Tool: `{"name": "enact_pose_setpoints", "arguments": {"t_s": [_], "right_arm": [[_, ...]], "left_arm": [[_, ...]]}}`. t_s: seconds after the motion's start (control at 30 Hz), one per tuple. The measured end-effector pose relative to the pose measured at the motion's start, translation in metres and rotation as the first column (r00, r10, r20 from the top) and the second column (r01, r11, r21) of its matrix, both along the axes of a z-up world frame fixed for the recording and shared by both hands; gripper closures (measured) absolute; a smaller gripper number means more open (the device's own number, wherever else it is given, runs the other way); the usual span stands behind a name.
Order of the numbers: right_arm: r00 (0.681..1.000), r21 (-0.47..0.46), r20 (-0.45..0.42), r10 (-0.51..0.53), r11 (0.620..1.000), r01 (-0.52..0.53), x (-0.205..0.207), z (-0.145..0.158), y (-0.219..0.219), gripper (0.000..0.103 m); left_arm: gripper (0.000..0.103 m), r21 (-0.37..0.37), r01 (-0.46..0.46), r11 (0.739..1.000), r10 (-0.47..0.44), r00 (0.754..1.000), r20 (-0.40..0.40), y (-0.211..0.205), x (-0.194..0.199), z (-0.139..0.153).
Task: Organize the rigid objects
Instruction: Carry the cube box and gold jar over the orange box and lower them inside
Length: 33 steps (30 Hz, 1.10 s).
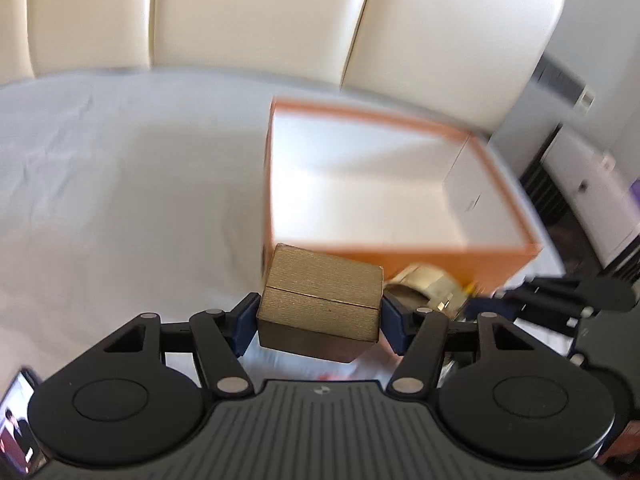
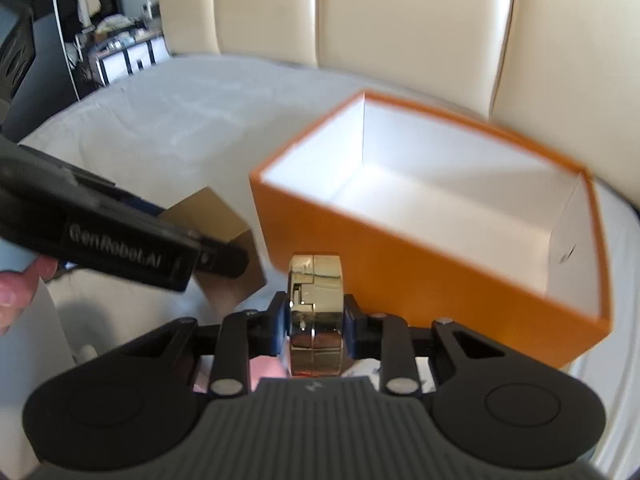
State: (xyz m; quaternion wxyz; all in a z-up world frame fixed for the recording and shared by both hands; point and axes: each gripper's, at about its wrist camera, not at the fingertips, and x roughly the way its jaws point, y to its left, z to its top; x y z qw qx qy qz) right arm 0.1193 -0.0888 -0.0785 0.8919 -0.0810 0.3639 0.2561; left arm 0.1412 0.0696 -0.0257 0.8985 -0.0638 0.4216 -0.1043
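- The left wrist camera is looking forward and downward along its jaws, sitting close to the near left corner of the orange box [image 1: 400, 184], whose open inside is filling the right half.
- The right wrist camera is looking downward from near the box's front wall [image 2: 400, 264].
- Both views are sharing the box, the white bed [image 1: 120, 184] and the cream headboard [image 2: 400, 12] behind it.
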Motion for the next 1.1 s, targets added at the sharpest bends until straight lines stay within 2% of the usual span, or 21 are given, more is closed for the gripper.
{"name": "enact_pose_setpoints", "arguments": {"t_s": [0.23, 0.37, 0.43, 0.57, 0.7, 0.83, 1.1], "right_arm": [[0.992, 0.03, 0.12, -0.029, 0.999, 0.025, 0.003, 0.057, -0.017, 0.076], [0.983, -0.015, 0.17, -0.073, 0.997, 0.076, 0.027, 0.074, -0.027, 0.076], [0.983, -0.026, 0.157, -0.093, 0.995, 0.098, 0.046, 0.074, -0.03, 0.076], [0.983, -0.058, 0.098, -0.153, 0.986, 0.159, 0.091, 0.059, -0.032, 0.076], [0.984, -0.103, 0.043, -0.171, 0.979, 0.175, 0.129, 0.035, -0.023, 0.076], [0.986, -0.141, -0.009, -0.166, 0.976, 0.164, 0.161, 0.014, -0.017, 0.076], [0.991, -0.233, -0.048, -0.123, 0.966, 0.109, 0.209, -0.017, -0.006, 0.076]], "left_arm": [[0.031, -0.049, -0.003, 0.999, 0.009, 0.991, 0.13, -0.015, 0.034, 0.041], [0.031, -0.069, 0.008, 0.998, 0.001, 0.991, 0.134, -0.025, 0.071, 0.043], [0.032, -0.058, 0.01, 0.998, -0.003, 0.994, 0.114, -0.031, 0.09, 0.037], [0.033, -0.013, 0.025, 1.0, -0.024, 0.998, 0.061, -0.044, 0.131, 0.017], [0.033, 0.013, 0.062, 0.998, -0.062, 0.998, -0.006, -0.05, 0.16, -0.014], [0.033, 0.037, 0.087, 0.996, -0.086, 0.995, -0.046, -0.059, 0.183, -0.04], [0.033, 0.066, 0.092, 0.994, -0.086, 0.992, -0.088, -0.051, 0.212, -0.062]]}}
